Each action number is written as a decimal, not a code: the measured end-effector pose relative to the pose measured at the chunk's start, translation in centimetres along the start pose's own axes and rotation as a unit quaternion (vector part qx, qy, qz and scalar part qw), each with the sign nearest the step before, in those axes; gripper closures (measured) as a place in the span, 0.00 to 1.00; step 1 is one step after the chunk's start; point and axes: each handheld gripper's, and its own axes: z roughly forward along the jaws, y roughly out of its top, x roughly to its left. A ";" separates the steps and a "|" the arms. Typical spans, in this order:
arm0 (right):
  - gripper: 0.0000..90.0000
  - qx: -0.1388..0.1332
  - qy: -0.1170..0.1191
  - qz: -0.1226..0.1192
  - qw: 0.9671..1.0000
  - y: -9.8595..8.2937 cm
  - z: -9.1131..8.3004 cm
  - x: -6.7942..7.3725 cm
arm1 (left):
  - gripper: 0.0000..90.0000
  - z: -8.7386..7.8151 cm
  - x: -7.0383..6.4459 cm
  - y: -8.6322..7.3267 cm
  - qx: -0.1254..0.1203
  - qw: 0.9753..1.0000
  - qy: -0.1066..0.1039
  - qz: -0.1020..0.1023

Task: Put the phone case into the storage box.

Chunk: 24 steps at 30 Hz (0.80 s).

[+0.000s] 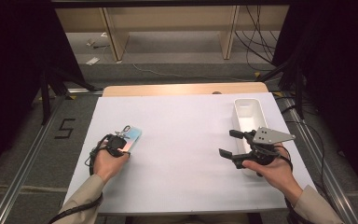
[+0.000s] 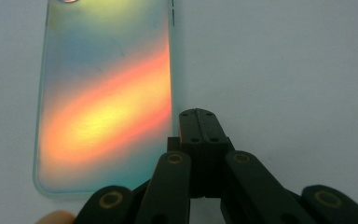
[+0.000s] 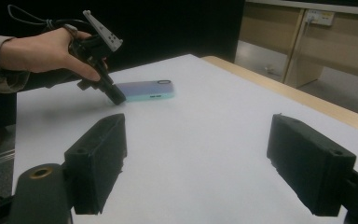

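1. The left claw [image 2: 199, 114] has its jaws pressed together with nothing between them. In the left gripper view its tip sits just beside the long edge of the phone case [image 2: 105, 100]; I cannot tell whether it touches that edge.
2. The right claw [image 3: 214, 158] is spread wide and holds nothing; only bare white worktop [image 3: 205, 140] lies between its jaws. In the high view it hovers at about 4 o'clock on the worktop.
3. The phone case lies flat on the worktop at about 9 o'clock in the high view [image 1: 129, 137]. Its back shimmers from teal at the edges to an orange and yellow band across the middle, with a pale mint rim.
4. A white oblong bin [image 1: 249, 112] stands at about 2 o'clock, just beyond the right claw. Its visible inside looks empty.
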 end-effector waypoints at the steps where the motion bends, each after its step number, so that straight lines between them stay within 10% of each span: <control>1: 0.23 0.000 0.000 0.000 1.000 0.0 0.0 -0.1 | 1.00 0.0 0.0 0.0 0.000 1.000 0.000 -0.001; 24: 0.23 0.005 -0.012 -0.006 1.000 -0.2 -0.8 -0.6 | 0.99 0.0 0.3 -0.1 0.001 1.000 -0.006 -0.007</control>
